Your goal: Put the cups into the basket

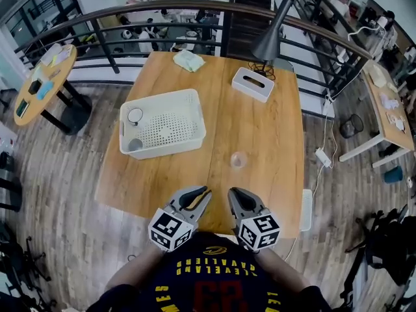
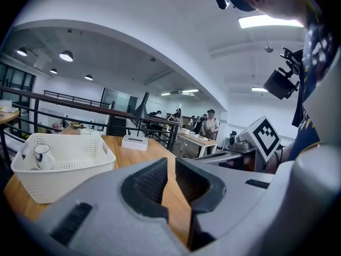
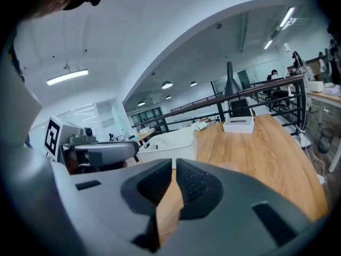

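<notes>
A white basket stands on the left half of the wooden table. Inside it, at its left end, are a white cup and a grey cup. A small clear cup stands upright on the table, right of the basket. Both grippers hover at the table's near edge, side by side. My left gripper shows a narrow gap at its tips with nothing between them. My right gripper has its pads together and empty. The left gripper view shows the basket and the white cup.
A white tissue box sits at the back right of the table beside a dark lamp. A folded cloth lies at the far edge. A curved railing runs behind the table. A round side table stands left.
</notes>
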Tool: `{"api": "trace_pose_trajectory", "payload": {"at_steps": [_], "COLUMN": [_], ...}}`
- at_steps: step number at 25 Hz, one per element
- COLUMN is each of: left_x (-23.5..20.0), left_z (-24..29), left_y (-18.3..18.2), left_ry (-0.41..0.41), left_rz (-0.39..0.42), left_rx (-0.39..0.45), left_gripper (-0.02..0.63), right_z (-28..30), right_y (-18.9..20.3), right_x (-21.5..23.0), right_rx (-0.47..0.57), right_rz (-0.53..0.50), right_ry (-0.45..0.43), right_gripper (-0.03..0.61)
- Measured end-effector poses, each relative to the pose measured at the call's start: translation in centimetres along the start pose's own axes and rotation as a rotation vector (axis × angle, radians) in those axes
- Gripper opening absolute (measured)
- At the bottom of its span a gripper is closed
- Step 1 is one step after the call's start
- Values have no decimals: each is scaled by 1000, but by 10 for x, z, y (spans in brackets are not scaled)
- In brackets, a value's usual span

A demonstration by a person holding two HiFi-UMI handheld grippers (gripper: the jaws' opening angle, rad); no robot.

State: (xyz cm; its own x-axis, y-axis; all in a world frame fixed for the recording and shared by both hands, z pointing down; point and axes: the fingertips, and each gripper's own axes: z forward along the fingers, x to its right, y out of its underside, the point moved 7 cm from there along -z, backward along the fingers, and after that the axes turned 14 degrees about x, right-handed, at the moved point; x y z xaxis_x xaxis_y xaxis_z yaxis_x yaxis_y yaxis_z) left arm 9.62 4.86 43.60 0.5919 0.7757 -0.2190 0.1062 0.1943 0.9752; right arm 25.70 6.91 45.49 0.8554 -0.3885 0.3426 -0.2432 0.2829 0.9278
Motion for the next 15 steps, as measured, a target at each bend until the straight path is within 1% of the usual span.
{"api": "trace_pose_trajectory", "payload": {"at_steps": [2, 3, 7, 10, 13, 15], "left_x": [-2, -3, -5, -11, -25, -36], "left_z": [6, 10, 31, 49, 72, 90], "left_y": [-1, -1, -1, 5, 15, 23], "left_ry": [36, 56, 137, 184, 207, 205], "left_rz": [-5, -5, 16, 37, 51, 72], "left_rx": [-5, -11, -44, -94, -154, -192], "left_gripper": [16, 12, 12, 14, 17, 51], "right_z": [-4, -6, -15, -20, -24, -24], "right_y": [1, 1, 2, 6, 10, 11], "right_x": [6, 10, 24, 28, 30, 34], "right_rx": [8, 12, 29, 38, 47, 49], "right_rz": [14, 22, 57, 83, 106, 115], "right_ry": [35, 53, 119, 174, 227, 244], "right_gripper": [34, 34, 34, 34, 34, 34]}}
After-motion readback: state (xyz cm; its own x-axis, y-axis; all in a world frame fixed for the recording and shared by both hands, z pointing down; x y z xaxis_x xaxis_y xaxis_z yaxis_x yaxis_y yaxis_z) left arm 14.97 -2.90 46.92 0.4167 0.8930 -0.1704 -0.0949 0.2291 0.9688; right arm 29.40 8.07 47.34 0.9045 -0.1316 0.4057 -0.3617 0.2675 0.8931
